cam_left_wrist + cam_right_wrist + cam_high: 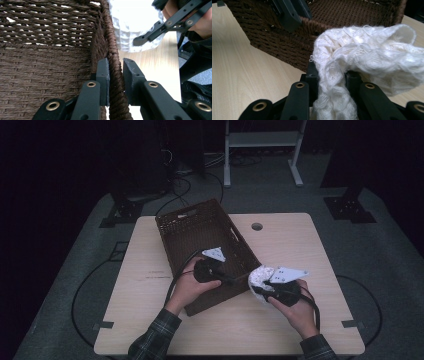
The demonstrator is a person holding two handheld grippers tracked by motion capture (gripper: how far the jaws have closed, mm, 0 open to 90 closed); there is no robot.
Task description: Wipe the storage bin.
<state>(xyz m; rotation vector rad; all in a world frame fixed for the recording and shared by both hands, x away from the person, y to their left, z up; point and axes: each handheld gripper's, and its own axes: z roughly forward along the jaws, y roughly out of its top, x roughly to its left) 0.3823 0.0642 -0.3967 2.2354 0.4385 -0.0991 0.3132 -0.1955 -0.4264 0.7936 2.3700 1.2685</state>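
Closest to the lens in the right gripper view, the right gripper (331, 82) has its black jaws clamped on a bunched white knitted cloth (367, 57), which hangs just beside the near wall of the dark brown woven rectangular basket (287, 47) standing on the pale wooden table (244, 82). In the left gripper view, the left gripper (116, 75) has its jaws pinched on the basket's braided rim (113, 57), steadying it. From above, the cloth (260, 277) sits at the basket's (200, 230) right edge, outside it. The step in hand looks like loading the cloth into the basket; the next move likely calls for lifting it over the rim and then opening the right jaws inside.
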